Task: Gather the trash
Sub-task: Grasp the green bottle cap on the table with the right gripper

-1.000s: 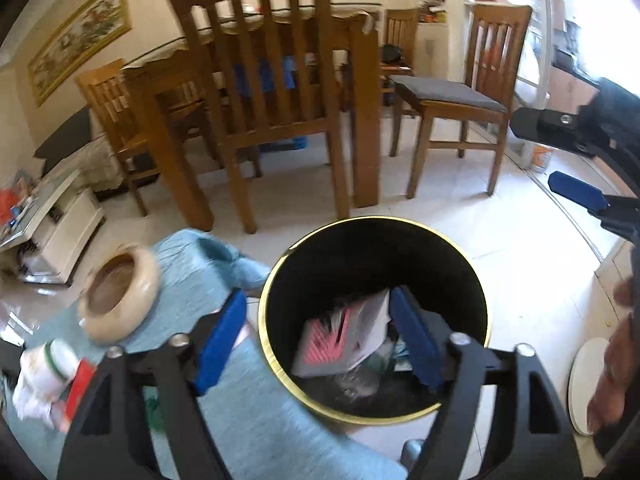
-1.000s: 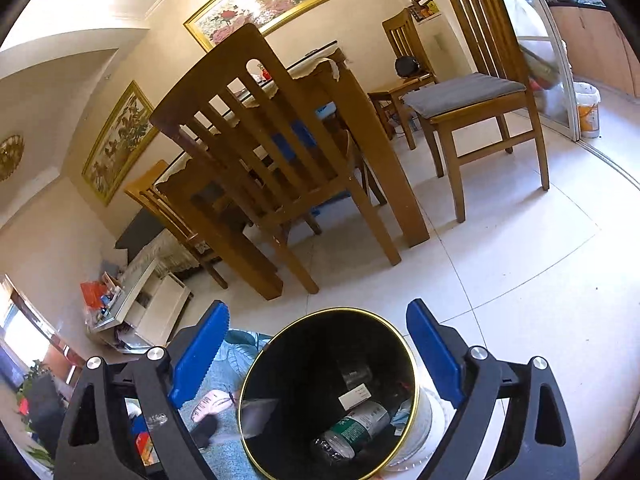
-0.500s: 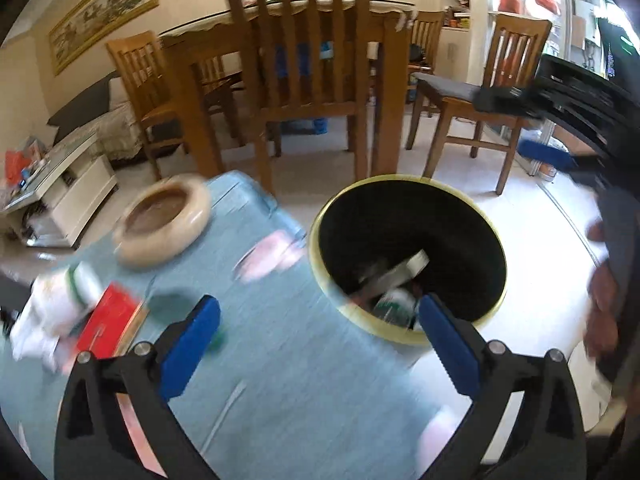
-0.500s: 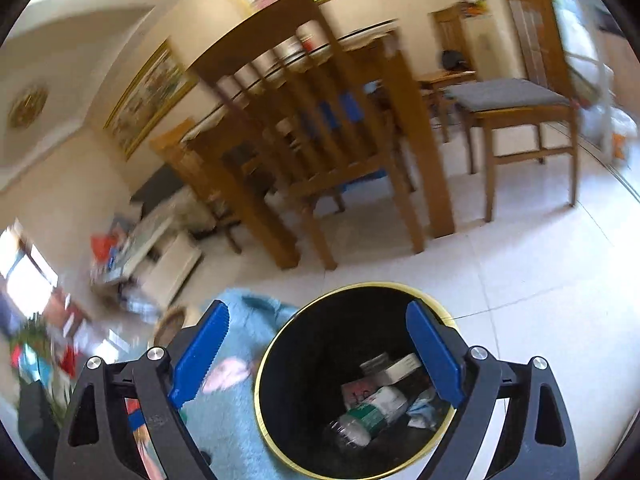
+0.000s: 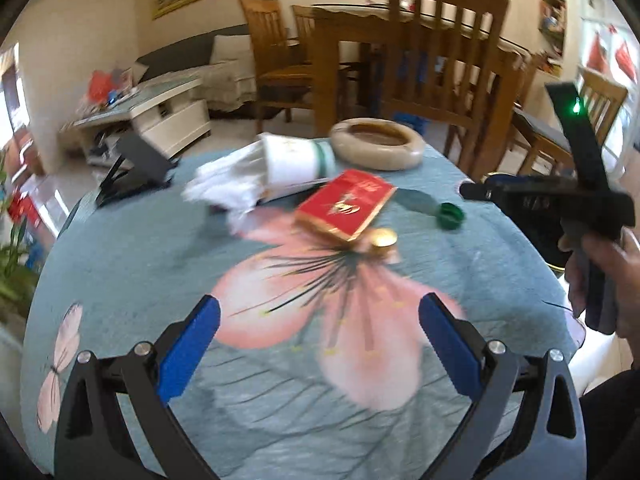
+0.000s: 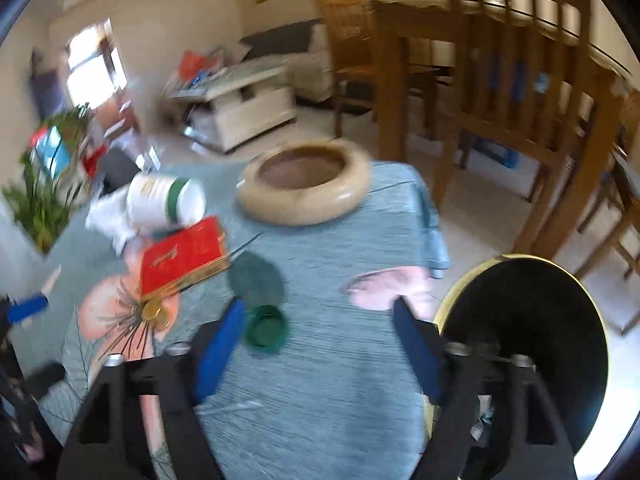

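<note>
The trash left to collect lies clustered on the round table under a teal cloth with a pink flower print (image 5: 280, 380): a flat red and gold carton (image 5: 346, 204), a small gold cap (image 5: 383, 237) touching its near corner, a green screw lid (image 6: 266, 326), a white cup with a green band (image 5: 294, 160) lying on its side, and crumpled white paper (image 5: 226, 190) against that cup. A tan ceramic ring-shaped dish (image 6: 304, 182) stands beyond them. The black waste bin with a gold rim (image 6: 524, 352) stands just beside the table edge, at the right of the right wrist view.

The left gripper (image 5: 320, 332) hangs over bare cloth with its jaws spread wide and empty, well short of the carton. The right gripper (image 6: 316, 336) is partly spread with nothing between its blue pads; its jaws have just been closing, and the green lid lies just beside its left pad.

Risks: the narrowing right jaws may nudge the low, light lid and skate it across the cloth rather than straddle it. The gold cap could be knocked away if the carton is taken first. The cup may roll.

A second ago both cameras looked down into the bin; both now face the tabletop, and the left jaws stand wider than then.
</note>
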{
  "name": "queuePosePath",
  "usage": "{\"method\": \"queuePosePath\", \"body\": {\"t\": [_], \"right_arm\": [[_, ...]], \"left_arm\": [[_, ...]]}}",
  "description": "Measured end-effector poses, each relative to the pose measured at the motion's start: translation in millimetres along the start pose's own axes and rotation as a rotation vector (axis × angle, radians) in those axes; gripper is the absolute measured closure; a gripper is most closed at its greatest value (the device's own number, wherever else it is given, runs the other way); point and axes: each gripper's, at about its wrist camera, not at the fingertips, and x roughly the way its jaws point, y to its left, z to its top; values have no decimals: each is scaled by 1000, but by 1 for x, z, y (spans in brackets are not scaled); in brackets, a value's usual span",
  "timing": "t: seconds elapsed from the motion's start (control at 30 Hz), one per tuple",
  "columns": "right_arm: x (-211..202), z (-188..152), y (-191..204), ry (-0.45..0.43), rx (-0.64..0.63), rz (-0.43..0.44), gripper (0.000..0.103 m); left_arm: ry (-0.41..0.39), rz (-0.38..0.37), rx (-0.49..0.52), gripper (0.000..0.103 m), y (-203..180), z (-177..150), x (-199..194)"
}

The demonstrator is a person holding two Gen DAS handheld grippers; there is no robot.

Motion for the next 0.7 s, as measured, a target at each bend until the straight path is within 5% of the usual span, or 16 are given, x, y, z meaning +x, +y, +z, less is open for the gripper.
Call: {"method": "queuePosePath", "body": {"t": [0.13, 0.2, 0.33, 0.4, 0.7], "right_arm": [[19, -2, 12, 51, -53, -25, 39], [22, -4, 12, 71, -41, 10, 54], [23, -4, 14, 72, -41, 18, 57], [23, -3, 13, 74, -44, 7, 71], [2, -1, 30, 28, -141, -64, 72]], "left_arm": [[13, -4, -31, 3, 19, -8, 3], [14, -8, -48, 3, 27, -10, 3], [17, -15, -72, 3, 36, -7, 10], [20, -19, -77, 3, 34, -7, 14], [34, -65, -48, 3, 13, 0, 26]]}}
